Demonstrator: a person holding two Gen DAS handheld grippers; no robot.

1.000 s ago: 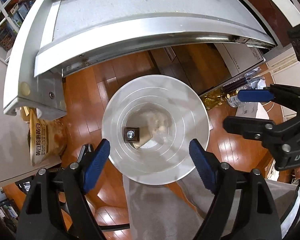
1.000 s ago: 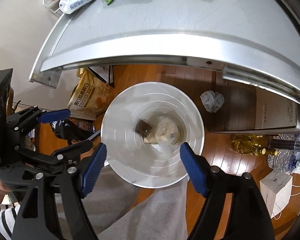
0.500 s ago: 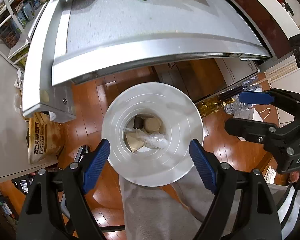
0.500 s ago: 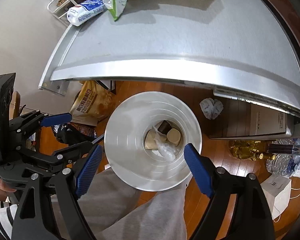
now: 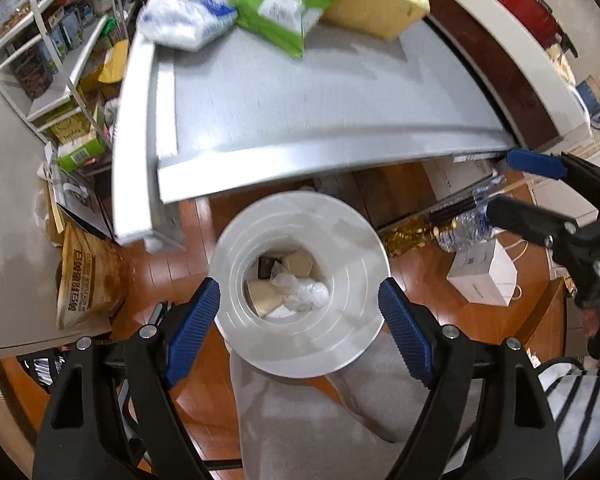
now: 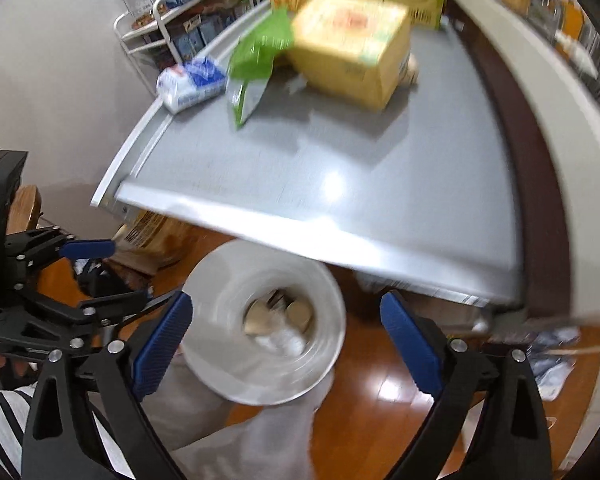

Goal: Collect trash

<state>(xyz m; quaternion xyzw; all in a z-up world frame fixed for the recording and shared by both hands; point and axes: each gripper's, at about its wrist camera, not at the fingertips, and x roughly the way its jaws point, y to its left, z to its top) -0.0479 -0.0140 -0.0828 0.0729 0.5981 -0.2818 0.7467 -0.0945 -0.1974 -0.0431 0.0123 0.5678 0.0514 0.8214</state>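
Observation:
A white round trash bin [image 5: 348, 344] stands on the wooden floor in front of a grey table [image 5: 300, 104]; it also shows in the right wrist view [image 6: 320, 364]. Inside lie brown paper cups [image 5: 298, 264], a dark piece and crumpled clear plastic [image 5: 304, 290]. My left gripper [image 5: 300, 320] is open and empty above the bin. My right gripper [image 6: 286, 336] is open and empty, also above the bin. On the table lie a green packet [image 6: 256, 64], a yellow box [image 6: 352, 52] and a blue-white packet [image 6: 192, 82].
A brown printed bag [image 5: 88, 272] leans by the table leg at the left. Bottles [image 5: 452, 228] and a white paper bag [image 5: 484, 272] sit on the floor at the right. A white wire rack [image 5: 40, 60] of goods stands at the far left. The person's grey-trousered legs [image 5: 320, 420] are below.
Both grippers have tilted up and back, so the tabletop with its packets and box has come into view. The bin stays between the open fingers. The view is blurred by motion.

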